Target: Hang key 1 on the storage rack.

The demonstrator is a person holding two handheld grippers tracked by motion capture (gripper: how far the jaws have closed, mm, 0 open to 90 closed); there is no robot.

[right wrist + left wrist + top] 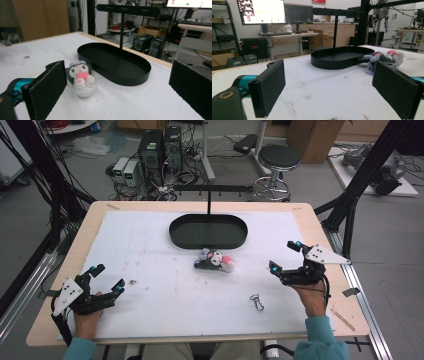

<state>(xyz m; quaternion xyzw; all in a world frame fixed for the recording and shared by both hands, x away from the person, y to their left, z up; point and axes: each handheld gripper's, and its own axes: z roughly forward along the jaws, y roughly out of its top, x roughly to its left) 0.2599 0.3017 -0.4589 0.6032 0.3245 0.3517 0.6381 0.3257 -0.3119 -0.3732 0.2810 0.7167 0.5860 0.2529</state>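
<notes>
The plush toy [215, 260] is found lying on its side on the white mat [150, 265] of the worktop [320, 227], just in front of the black oval tray [208, 231] and close to its near wall; whether they touch cannot be told. A metal clasp [257, 301] lies loose on the mat, nearer the person, well apart from the toy.

The right gripper [286, 256] is held low at the right of the mat with its jaws spread wide and nothing between them. In the right gripper view the toy [81, 78] sits beside the left jaw rather than centred in the gap. The left gripper [107, 279] rests near the front left edge, jaws likewise wide apart and empty, well away from the toy.

Risks noted, as judgement:
- With the toy off-centre, a closing right gripper could catch only an ear or limb, and the soft body could slip out on lifting.
- A low approach could push the toy against the tray wall instead of gripping it.
- The upright post [208, 202] and crossbar [212, 188] of the stand rise from the tray; a carry over the rim could strike them.
- The clasp could be swept off by a forearm or trailing cable.
</notes>
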